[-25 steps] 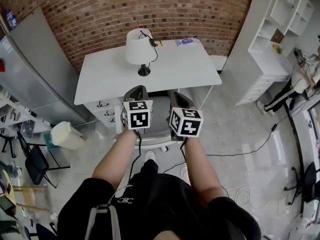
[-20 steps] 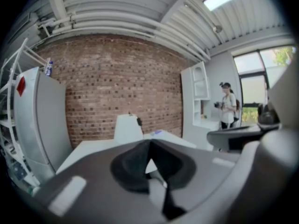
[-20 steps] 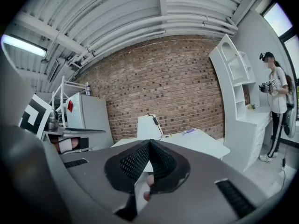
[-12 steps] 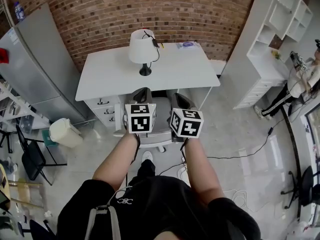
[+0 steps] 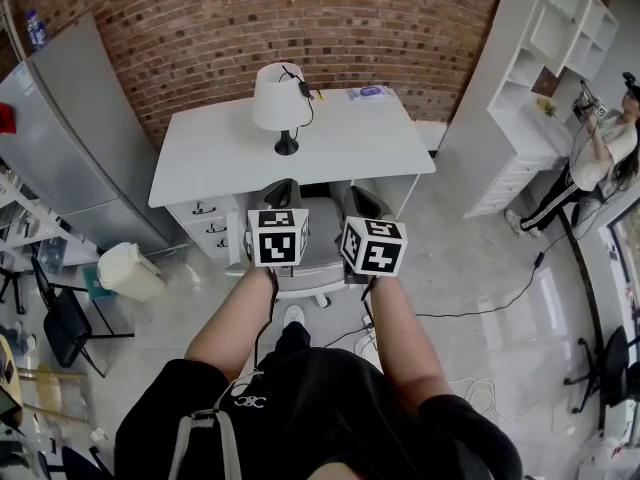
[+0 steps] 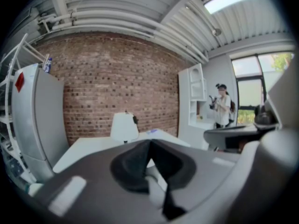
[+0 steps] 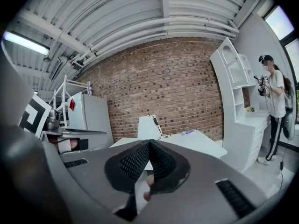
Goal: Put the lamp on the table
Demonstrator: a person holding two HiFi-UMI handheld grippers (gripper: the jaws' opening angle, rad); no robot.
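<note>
Lamp [image 5: 277, 103] upright on far side of bench [image 5: 360, 148]. Left hand-held gripper [image 6: 149, 143] and right hand-held gripper [image 7: 149, 143] both clenched, empty, well apart from it. Placement looks complete; best not to nudge the lamp.

We take the table [image 5: 220, 158] as anchor. Lamp [image 5: 276, 98] stands on it near the back edge, left of centre. Brick wall [image 5: 300, 18] behind the table. Fridge [image 5: 70, 138] to its left, bin [image 5: 128, 271] front-left on the floor. Chair [image 5: 318, 236] at its front, with left gripper [image 5: 280, 184] and right gripper [image 5: 360, 194] side by side over it. Shelf unit [image 5: 540, 68] to the right, a person [image 5: 592, 163] beyond.
</note>
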